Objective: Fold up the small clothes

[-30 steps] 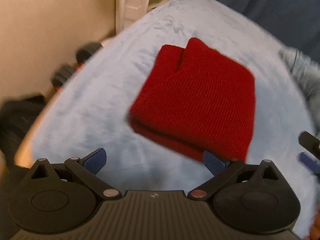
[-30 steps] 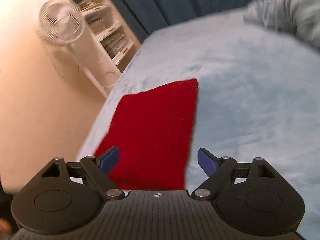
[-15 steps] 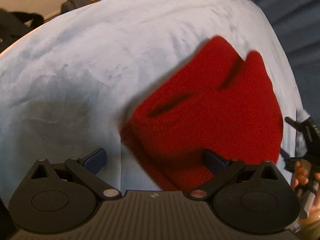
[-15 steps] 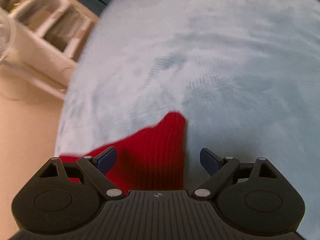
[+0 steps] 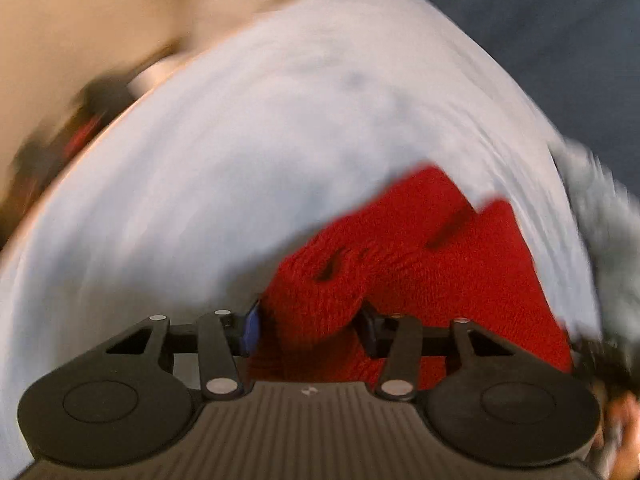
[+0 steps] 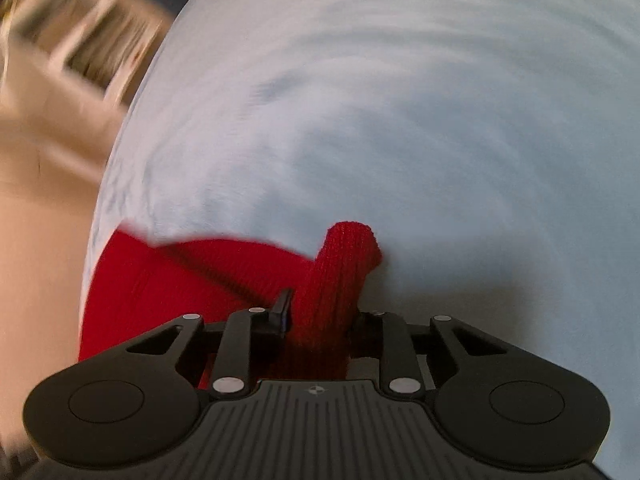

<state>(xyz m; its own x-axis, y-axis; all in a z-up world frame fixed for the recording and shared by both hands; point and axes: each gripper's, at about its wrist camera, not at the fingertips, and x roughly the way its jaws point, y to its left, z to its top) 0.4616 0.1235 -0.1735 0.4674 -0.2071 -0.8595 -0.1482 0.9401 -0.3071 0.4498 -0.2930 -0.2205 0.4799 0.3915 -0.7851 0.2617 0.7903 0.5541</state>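
Observation:
A folded red knit garment [image 5: 420,264] lies on a pale blue blanket [image 5: 240,168]. My left gripper [image 5: 310,326] is shut on a bunched corner of it, the fabric bulging between the blue pads. In the right wrist view the same red garment [image 6: 192,280] spreads to the left, and my right gripper [image 6: 318,320] is shut on another corner, which sticks up between the fingers as a narrow roll [image 6: 344,264]. Both views are blurred by motion.
The pale blue blanket [image 6: 400,120] fills most of both views. A grey fluffy cloth [image 5: 600,216] lies at the right edge. A white shelf unit [image 6: 80,40] and beige floor [image 6: 36,240] are off the bed's left side. Dark objects [image 5: 60,140] lie on the floor.
Both grippers were open above the garment and have dropped onto it and closed, each on a corner. The fabric is now bunched between the fingers.

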